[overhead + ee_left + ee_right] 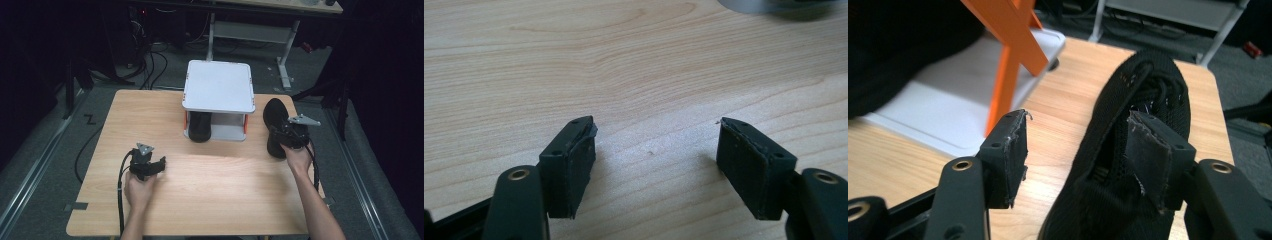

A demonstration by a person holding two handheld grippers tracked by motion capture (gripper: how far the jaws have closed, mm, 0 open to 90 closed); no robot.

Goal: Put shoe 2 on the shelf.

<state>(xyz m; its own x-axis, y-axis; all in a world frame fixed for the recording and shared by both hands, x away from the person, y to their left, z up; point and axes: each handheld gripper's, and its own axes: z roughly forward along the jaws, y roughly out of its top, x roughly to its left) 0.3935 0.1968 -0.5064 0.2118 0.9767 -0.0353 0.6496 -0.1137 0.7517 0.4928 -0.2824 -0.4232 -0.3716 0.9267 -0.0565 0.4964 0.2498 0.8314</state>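
Right gripper (1078,150) jaws straddle the shoe's (1143,90) side; high view hides this.

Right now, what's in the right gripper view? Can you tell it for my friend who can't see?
A black mesh shoe lies on a light wooden table, and the right tool is open at it, one jaw inside the shoe's opening and the other outside over the table. To the left stands a small white rack with orange braces.

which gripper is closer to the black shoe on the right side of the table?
Right. The right gripper is at the black shoe, jaws open, one jaw reaching into its opening. The left gripper sits open over bare table, far to the shoe's left.
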